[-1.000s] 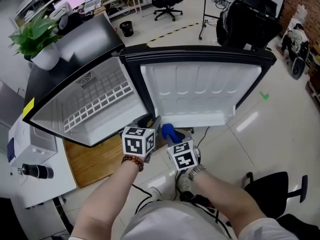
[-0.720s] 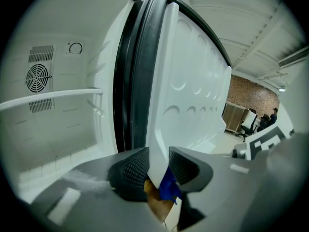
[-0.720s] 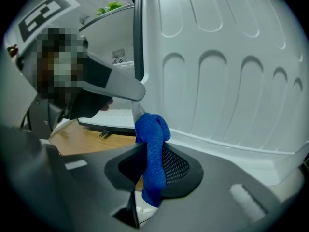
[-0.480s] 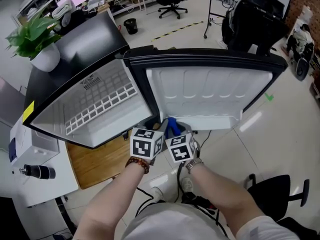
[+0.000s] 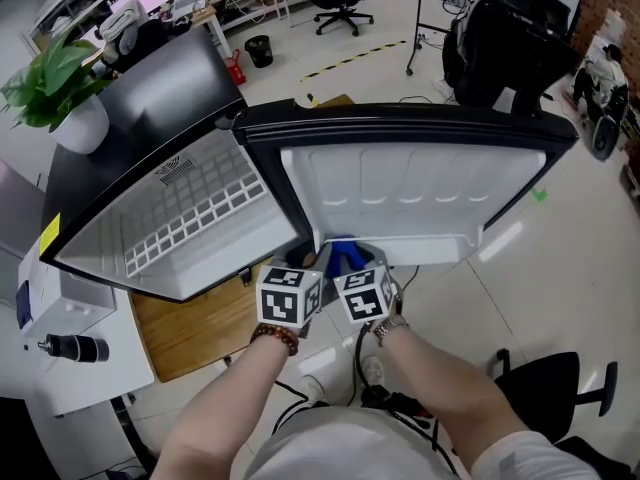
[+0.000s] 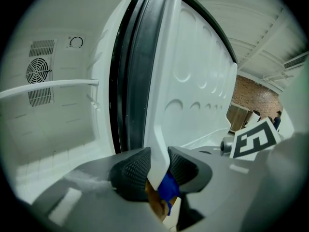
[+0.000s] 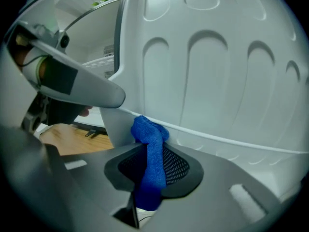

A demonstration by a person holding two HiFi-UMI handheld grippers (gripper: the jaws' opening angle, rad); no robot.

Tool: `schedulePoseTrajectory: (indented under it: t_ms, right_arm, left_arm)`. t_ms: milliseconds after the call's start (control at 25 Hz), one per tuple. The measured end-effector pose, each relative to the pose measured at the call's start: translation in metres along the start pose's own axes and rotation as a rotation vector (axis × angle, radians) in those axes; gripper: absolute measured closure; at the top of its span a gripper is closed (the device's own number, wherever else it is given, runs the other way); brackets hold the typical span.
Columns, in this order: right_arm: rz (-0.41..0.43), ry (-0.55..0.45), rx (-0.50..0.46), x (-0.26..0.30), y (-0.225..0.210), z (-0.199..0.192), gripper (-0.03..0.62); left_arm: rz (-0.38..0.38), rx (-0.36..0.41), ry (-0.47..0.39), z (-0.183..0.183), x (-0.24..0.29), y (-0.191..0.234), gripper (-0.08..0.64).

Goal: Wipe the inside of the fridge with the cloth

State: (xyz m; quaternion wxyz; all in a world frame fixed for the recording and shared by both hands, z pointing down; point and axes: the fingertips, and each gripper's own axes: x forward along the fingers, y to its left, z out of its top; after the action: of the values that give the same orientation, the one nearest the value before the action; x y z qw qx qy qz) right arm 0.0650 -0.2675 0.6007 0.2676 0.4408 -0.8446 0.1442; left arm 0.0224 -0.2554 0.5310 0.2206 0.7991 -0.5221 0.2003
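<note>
The small fridge stands open, its white inside (image 5: 190, 218) with a wire shelf at the left. Its white door (image 5: 400, 183) swings out to the right. My left gripper (image 5: 316, 260) has the door's lower edge (image 6: 159, 144) between its pads (image 6: 133, 170). The jaws are closing and both pads touch the edge. My right gripper (image 5: 350, 260) is right beside it, shut on the blue cloth (image 7: 150, 153). The cloth's bunched top rests against the door's inner liner (image 7: 217, 71). A bit of the blue cloth (image 6: 169, 187) shows below the left jaws.
A potted plant (image 5: 55, 78) sits on the fridge's black top. A white table (image 5: 70, 308) with a black cylinder stands at the left. A wooden board (image 5: 190, 323) and cables (image 5: 400, 403) lie on the floor. A black chair (image 5: 560, 378) is at the right.
Both grippers have moved up and together to the door's lower left corner. The left jaws now sit around the door's edge. The cloth stays in the right gripper.
</note>
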Motion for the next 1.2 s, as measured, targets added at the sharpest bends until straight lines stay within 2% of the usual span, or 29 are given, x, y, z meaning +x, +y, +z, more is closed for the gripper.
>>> schedulePoseTrajectory:
  t_ms: [320, 600, 920, 1200]
  right_arm:
    - [-0.042, 0.008, 0.065, -0.017, -0.038, -0.013, 0.512]
    - [-0.105, 0.015, 0.104, -0.035, -0.083, -0.028, 0.512]
    - [-0.194, 0.037, 0.16, -0.056, -0.136, -0.046, 0.512]
    - [-0.247, 0.051, 0.209, -0.072, -0.175, -0.057, 0.512]
  left_arm:
    - [0.015, -0.033, -0.017, 0.0, -0.004, 0.0, 0.441]
    - [0.062, -0.098, -0.081, 0.002, -0.022, 0.001, 0.459]
    - [0.067, -0.152, -0.104, -0.002, -0.024, -0.012, 0.454]
    - [0.071, -0.16, -0.126, -0.008, -0.033, -0.026, 0.457]
